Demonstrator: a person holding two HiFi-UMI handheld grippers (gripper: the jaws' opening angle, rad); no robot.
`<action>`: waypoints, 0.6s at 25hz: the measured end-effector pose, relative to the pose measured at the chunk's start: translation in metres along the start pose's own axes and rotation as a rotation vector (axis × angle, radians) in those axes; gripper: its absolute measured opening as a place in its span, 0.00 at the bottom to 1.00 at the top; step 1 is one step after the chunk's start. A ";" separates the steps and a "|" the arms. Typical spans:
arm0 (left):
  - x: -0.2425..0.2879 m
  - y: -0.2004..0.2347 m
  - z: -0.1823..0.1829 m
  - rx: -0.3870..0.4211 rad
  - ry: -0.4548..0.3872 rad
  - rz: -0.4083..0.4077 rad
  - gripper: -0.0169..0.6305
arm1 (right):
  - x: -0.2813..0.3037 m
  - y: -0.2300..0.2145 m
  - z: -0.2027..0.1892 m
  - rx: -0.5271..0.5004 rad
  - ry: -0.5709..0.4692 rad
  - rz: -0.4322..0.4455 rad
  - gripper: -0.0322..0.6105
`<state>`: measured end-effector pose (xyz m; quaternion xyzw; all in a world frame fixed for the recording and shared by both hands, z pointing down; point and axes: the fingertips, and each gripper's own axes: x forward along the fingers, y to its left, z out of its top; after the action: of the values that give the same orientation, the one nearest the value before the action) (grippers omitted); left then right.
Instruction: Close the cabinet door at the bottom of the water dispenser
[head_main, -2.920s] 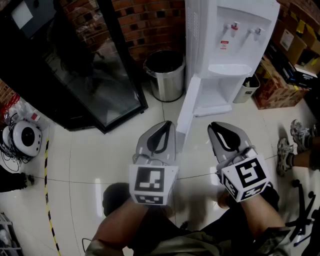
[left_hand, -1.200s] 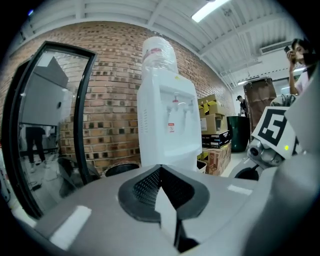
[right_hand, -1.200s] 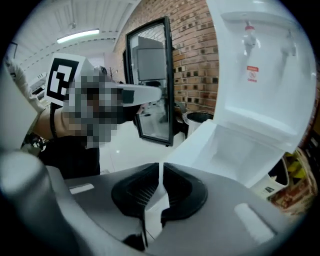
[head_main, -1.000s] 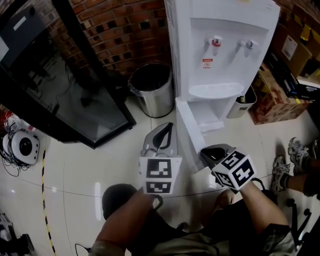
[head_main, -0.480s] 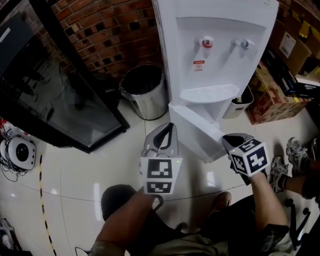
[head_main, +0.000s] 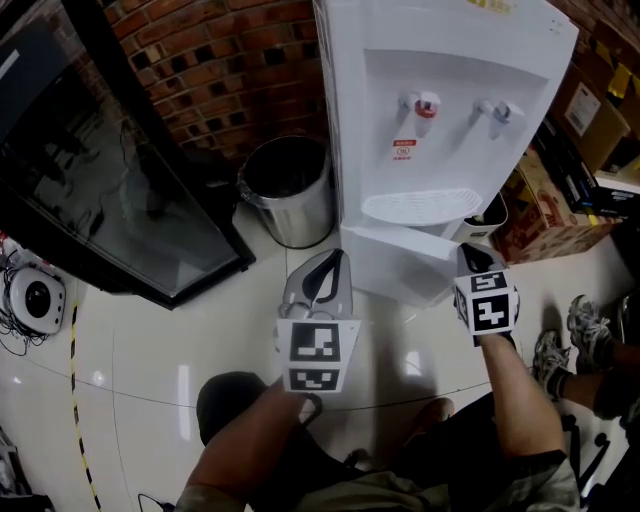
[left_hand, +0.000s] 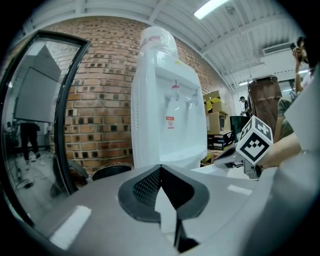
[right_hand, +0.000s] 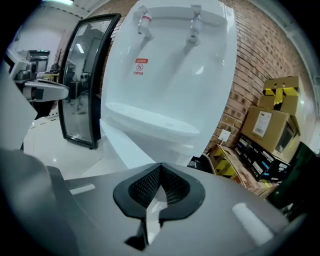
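Note:
The white water dispenser (head_main: 430, 100) stands against the brick wall. Its bottom cabinet door (head_main: 400, 265) lies almost flat against the body, with only a narrow angle left at its right side. My right gripper (head_main: 468, 257) is shut and empty, and its tip rests at the door's right edge. The right gripper view shows the door panel (right_hand: 125, 147) just beyond the shut right gripper (right_hand: 160, 167). My left gripper (head_main: 326, 268) hovers shut and empty just left of the door, apart from it. The left gripper view looks past that gripper (left_hand: 161, 169) at the dispenser (left_hand: 165, 115).
A steel bin (head_main: 285, 190) stands left of the dispenser and a black glass-fronted cabinet (head_main: 110, 190) leans further left. Cardboard boxes (head_main: 560, 180) and a small white bin (head_main: 490, 215) crowd the right side. A person's shoes (head_main: 555, 350) are near my right arm.
The cabinet door has swung from wide open to nearly flat against the dispenser. My right gripper went with it, moving right and forward. The left gripper has stayed about where it was.

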<state>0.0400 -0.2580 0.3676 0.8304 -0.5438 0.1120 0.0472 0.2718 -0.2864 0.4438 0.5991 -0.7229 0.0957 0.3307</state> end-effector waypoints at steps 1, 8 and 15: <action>0.001 0.002 0.000 -0.003 0.000 0.006 0.03 | 0.002 0.001 0.002 -0.004 -0.007 0.007 0.05; 0.011 0.011 0.002 -0.022 -0.004 0.021 0.03 | -0.005 0.036 0.012 -0.008 -0.035 0.224 0.05; 0.021 0.004 -0.005 -0.021 0.012 0.004 0.03 | -0.002 0.058 -0.004 -0.082 0.058 0.330 0.05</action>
<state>0.0441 -0.2775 0.3770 0.8282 -0.5461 0.1113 0.0589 0.2193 -0.2674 0.4601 0.4555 -0.8048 0.1362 0.3552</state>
